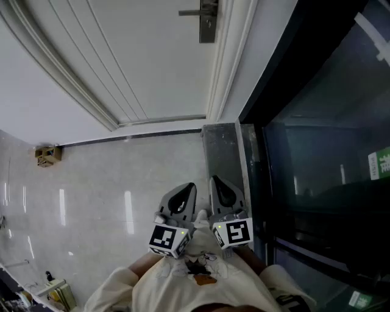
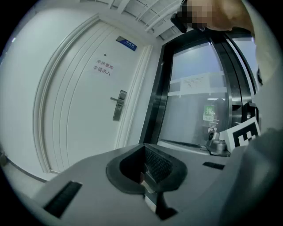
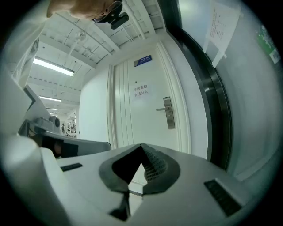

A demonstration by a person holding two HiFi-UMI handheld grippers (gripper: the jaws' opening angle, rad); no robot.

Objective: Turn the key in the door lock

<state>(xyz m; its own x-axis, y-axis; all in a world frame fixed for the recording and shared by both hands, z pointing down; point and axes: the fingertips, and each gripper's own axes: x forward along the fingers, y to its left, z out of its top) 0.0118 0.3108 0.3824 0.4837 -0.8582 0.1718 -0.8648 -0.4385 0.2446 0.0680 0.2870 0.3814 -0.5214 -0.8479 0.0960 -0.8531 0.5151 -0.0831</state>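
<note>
lock plate [image 1: 208,21] is sitting on the white door [image 1: 140,55] at the far end of the scene, near the door's right edge. its long axis is running upright and its lever [image 1: 190,12] is pointing left. key: none is showing at this size, neither at the plate nor in either tool.

left gripper [image 1: 186,190] and right gripper [image 1: 218,183] are hanging side by side close to the person, both pointing toward the door and well apart from the plate. right gripper's jaws are resting fully together on nothing. left gripper's jaws are meeting too; a pale sliver is showing at their seam, and i cannot tell what it is.

plate is lying straight ahead, roughly between the two grippers, so neither hand is looking clearly nearer. judging the coming move as a long forward approach.
</note>
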